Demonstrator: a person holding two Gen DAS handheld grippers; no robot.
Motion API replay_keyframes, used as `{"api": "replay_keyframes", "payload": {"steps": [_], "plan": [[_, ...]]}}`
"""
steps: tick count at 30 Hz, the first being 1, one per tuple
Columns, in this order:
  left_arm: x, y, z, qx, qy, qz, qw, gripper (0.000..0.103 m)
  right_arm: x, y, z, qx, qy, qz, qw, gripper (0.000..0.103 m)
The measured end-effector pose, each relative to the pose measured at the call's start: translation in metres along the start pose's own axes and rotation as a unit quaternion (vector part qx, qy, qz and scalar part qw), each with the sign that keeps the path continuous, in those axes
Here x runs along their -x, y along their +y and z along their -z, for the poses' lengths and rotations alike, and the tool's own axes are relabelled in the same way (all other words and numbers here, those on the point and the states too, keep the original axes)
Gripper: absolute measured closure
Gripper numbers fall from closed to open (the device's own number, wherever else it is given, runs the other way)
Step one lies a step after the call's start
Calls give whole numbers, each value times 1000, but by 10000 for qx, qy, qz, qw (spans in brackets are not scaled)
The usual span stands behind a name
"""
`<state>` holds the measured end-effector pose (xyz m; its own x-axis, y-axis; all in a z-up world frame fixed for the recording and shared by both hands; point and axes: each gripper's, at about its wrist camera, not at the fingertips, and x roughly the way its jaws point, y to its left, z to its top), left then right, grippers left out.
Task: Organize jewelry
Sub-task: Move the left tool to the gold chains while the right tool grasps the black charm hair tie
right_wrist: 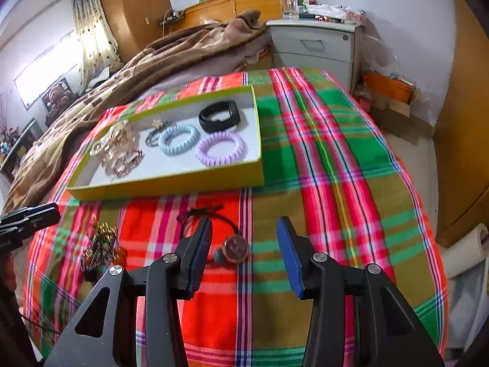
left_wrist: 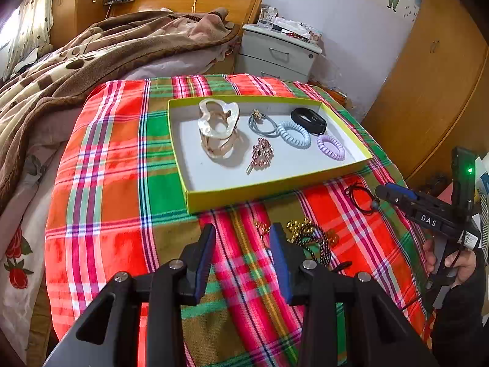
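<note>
My left gripper (left_wrist: 241, 241) hangs released, fingers parted over bare plaid cloth (left_wrist: 101, 159); just right of it lies a beaded tangle (left_wrist: 311, 238). My right gripper (right_wrist: 244, 238) is likewise spread and holds nothing, with the black cord necklace (right_wrist: 211, 217) and its round copper pendant (right_wrist: 236, 248) between its fingers. The yellow-green tray (right_wrist: 165, 185), at centre left in the right wrist view, holds a lilac coil tie (right_wrist: 220, 148), a blue coil tie (right_wrist: 178, 139) and a black band (right_wrist: 218, 116) (other pieces blur). A brown blanket (left_wrist: 76, 61) crowds the upper left.
</note>
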<state>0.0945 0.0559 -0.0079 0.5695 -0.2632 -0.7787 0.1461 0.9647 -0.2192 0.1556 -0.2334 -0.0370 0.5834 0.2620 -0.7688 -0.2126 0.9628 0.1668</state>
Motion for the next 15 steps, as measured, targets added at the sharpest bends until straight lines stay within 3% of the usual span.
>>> {"api": "replay_keyframes", "payload": {"steps": [15], "plan": [[2, 5, 9, 93, 12, 50, 9999, 65, -9, 21, 11, 133, 144, 459, 9988, 58]]}}
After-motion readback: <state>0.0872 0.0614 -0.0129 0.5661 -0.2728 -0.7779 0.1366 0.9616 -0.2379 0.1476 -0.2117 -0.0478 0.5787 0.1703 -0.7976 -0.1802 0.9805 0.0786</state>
